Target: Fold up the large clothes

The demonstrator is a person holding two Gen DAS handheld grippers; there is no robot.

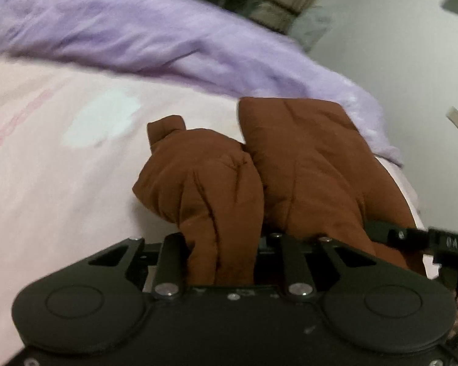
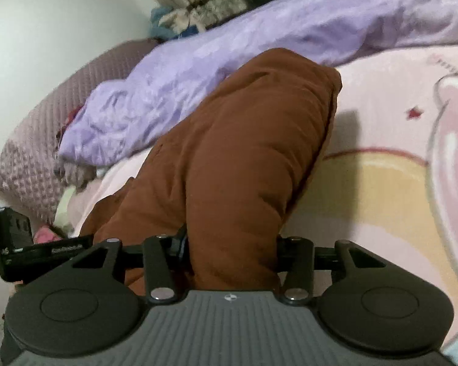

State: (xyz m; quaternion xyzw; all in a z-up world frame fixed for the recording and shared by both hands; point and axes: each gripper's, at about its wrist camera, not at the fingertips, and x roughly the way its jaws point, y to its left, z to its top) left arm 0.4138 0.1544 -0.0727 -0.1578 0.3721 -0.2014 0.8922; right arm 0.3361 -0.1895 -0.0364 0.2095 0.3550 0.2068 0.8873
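A brown padded garment (image 1: 305,167) lies on the pink bed sheet (image 1: 61,183). My left gripper (image 1: 226,244) is shut on a bunched fold of it, which rises between the jaws. In the right wrist view the same brown garment (image 2: 244,152) stretches away as a thick folded length, and my right gripper (image 2: 232,244) is shut on its near end. The other gripper's black body shows at the right edge of the left wrist view (image 1: 442,244) and at the left edge of the right wrist view (image 2: 15,244). The fingertips of both grippers are hidden by cloth.
A crumpled lilac duvet (image 2: 259,45) lies across the far side of the bed. A mauve knitted pillow (image 2: 45,122) sits against the white wall (image 2: 45,15). The pink sheet has a cartoon print (image 2: 412,167). Curtains and a dark window are behind the bed.
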